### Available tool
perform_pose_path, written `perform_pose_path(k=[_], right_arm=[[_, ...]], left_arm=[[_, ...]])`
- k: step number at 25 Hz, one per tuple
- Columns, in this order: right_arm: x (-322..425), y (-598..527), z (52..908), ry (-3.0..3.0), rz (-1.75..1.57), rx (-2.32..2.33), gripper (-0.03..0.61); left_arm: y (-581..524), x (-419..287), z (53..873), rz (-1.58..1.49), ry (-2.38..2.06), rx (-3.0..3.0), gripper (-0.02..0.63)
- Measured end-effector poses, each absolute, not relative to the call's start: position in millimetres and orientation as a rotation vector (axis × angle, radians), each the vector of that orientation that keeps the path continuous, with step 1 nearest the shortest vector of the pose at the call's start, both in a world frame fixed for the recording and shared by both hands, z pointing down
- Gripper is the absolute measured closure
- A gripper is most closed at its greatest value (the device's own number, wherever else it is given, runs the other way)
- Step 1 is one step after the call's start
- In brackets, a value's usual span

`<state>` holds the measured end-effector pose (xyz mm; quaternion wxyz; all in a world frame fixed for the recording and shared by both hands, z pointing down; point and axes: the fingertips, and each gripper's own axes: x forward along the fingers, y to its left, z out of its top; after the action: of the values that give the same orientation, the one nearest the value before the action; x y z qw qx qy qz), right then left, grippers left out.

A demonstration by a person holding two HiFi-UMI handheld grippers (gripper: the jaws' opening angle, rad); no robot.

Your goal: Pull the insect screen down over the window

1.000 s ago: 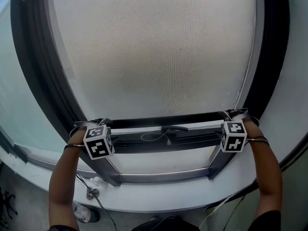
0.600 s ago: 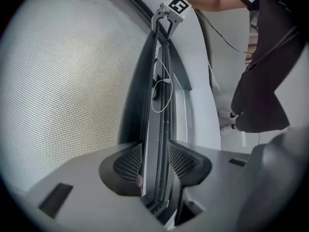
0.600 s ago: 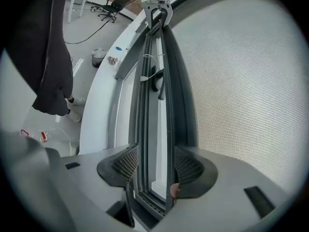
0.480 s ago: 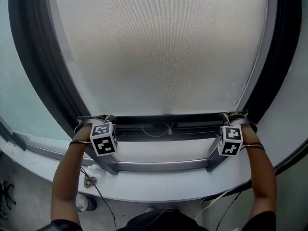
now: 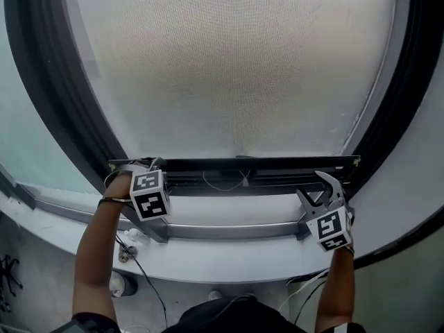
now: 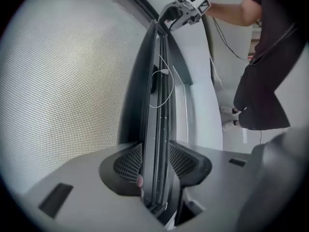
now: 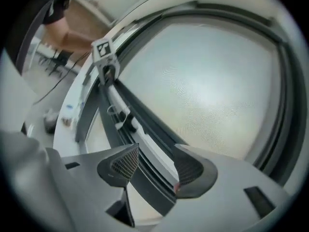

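There are two grippers, one screen and one bar. The insect screen (image 5: 236, 68) is pale, fine mesh. It fills the dark window frame (image 5: 48, 96) from 12 o'clock down to its dark bottom bar (image 5: 277, 164), low in the head view. The left gripper (image 6: 155, 164) squeezes that bar at its 9 o'clock end. The right gripper (image 5: 313, 186), at 4 o'clock just under the bar, holds nothing — its jaws stand wide apart. One thin cord (image 5: 223, 184) hangs at the bar's middle.

Pale grey fine-mesh screen (image 5: 236, 68), black frame (image 5: 48, 96)
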<state>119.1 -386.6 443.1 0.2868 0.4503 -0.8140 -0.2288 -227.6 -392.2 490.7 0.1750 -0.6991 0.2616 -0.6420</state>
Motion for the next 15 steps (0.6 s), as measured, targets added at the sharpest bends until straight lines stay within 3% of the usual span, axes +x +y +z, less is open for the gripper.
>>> perform_pose_path(k=[7, 11, 15], right_arm=[[39.8, -384.4, 481.4, -2.552, -0.105, 1.577, 0.35], [7.1, -393.1, 499.4, -2.488, -0.034, 1.597, 0.351], [-7.5, -405.2, 509.0, -2.456, 0.019, 1.609, 0.4]], left_arm=[[-391.4, -227.6, 490.6, -1.815, 0.735, -1.992, 0.443], [-390.7, -226.7, 490.4, -1.802, 0.739, -2.013, 0.443], [-391.6, -225.2, 490.1, -1.791, 0.739, -2.023, 0.444]])
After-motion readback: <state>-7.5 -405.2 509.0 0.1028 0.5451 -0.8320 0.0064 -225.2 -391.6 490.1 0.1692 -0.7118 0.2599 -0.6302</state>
